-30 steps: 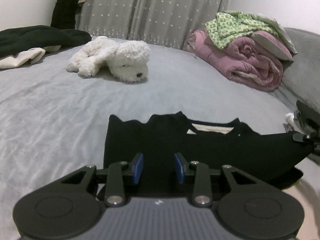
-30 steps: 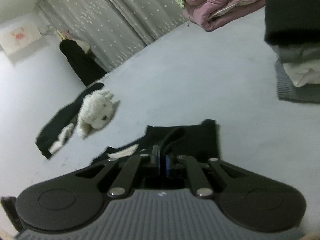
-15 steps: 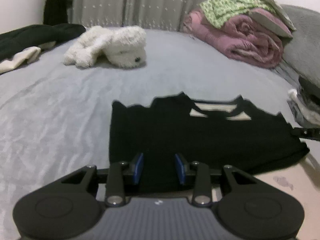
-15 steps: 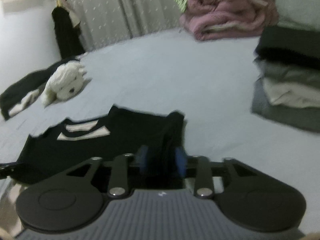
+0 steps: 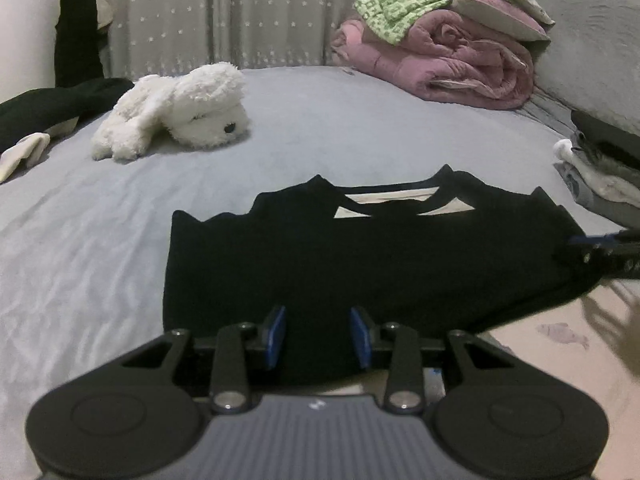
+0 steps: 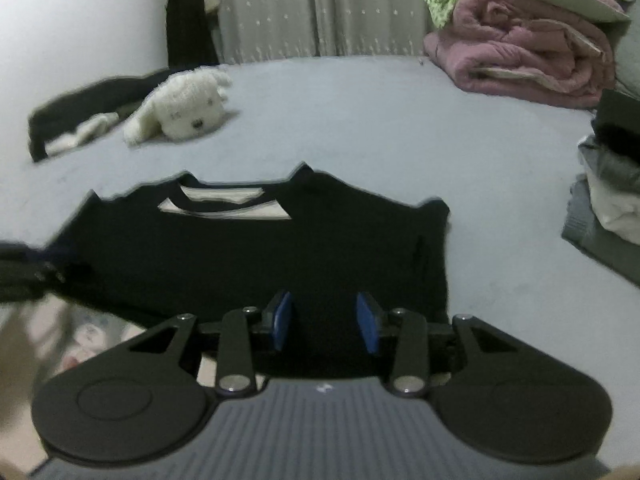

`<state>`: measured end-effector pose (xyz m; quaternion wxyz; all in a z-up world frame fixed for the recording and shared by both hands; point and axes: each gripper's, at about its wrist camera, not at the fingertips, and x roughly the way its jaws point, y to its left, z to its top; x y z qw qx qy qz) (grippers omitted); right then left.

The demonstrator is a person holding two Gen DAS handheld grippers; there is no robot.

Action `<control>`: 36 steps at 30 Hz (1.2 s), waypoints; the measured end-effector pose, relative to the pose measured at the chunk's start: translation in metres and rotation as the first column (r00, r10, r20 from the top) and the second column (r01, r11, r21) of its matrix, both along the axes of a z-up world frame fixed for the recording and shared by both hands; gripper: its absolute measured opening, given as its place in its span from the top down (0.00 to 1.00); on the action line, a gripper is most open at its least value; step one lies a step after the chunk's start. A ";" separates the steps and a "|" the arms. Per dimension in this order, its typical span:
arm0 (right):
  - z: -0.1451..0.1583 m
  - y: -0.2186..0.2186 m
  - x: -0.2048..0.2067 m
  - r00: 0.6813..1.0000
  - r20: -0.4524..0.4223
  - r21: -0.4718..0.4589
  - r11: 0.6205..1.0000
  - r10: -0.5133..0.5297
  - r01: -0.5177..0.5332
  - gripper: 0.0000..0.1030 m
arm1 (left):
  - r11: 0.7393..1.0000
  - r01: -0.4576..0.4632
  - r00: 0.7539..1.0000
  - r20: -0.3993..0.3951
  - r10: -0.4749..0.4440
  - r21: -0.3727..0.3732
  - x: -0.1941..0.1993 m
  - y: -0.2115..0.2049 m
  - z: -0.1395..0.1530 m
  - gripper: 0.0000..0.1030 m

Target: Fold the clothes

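Note:
A black shirt with a white-lined neck lies flat on the grey bed sheet, its collar away from me and its near hem at the bed's front edge. My left gripper is open over the hem on the shirt's left part, blue pads apart, with flat cloth between them. Over the hem near the shirt's right side, my right gripper is also open and pinches nothing. Each gripper shows at the edge of the other's view, blurred.
A white plush dog and dark clothes lie at the far left. A rolled pink quilt with green cloth on it sits at the far right. A stack of folded clothes stands on the right. Floor shows below the bed's edge.
My right gripper was shut on the shirt's right edge, which it held up; it has opened and let go. The shirt has dropped flat. Both views have rolled level.

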<state>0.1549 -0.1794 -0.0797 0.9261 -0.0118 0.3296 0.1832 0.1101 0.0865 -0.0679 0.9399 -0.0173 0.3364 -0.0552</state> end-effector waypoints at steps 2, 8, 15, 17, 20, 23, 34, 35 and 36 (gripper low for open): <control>0.005 -0.006 0.002 1.000 0.004 0.032 0.999 -0.003 0.002 0.60 | 0.996 -0.042 0.999 0.014 0.043 -0.074 0.001 0.016 0.007 0.64; 0.013 -0.037 0.021 0.995 0.011 0.110 0.989 -0.100 0.098 0.54 | 0.930 -0.238 0.970 -0.018 0.243 -0.281 0.016 0.081 0.001 0.64; -0.004 -0.072 0.049 0.975 -0.079 0.267 0.938 -0.207 0.221 0.54 | 0.830 -0.310 0.947 -0.077 0.311 -0.463 0.043 0.111 -0.020 0.64; -0.011 -0.074 0.057 0.974 -0.111 0.323 0.920 -0.198 0.223 0.54 | 0.824 -0.311 0.946 -0.073 0.315 -0.473 0.051 0.110 -0.022 0.64; -0.019 -0.068 0.065 0.971 -0.121 0.349 0.907 -0.208 0.238 0.70 | 0.792 -0.331 0.937 -0.079 0.340 -0.513 0.063 0.111 -0.025 0.67; -0.018 -0.061 0.063 0.967 -0.074 0.300 0.919 -0.245 0.256 0.90 | 0.785 -0.348 0.929 -0.080 0.360 -0.512 0.067 0.108 -0.028 0.94; -0.020 -0.049 0.059 0.956 -0.015 0.175 0.940 -0.294 0.292 0.88 | 0.834 -0.418 0.895 -0.007 0.446 -0.360 0.059 0.087 -0.025 0.88; -0.018 -0.049 0.057 0.955 -0.011 0.174 0.940 -0.296 0.293 0.84 | 0.841 -0.416 0.897 -0.002 0.443 -0.347 0.058 0.085 -0.022 0.83; -0.015 -0.050 0.055 0.955 -0.006 0.173 0.940 -0.298 0.294 0.79 | 0.848 -0.419 0.894 0.014 0.447 -0.325 0.055 0.083 -0.018 0.73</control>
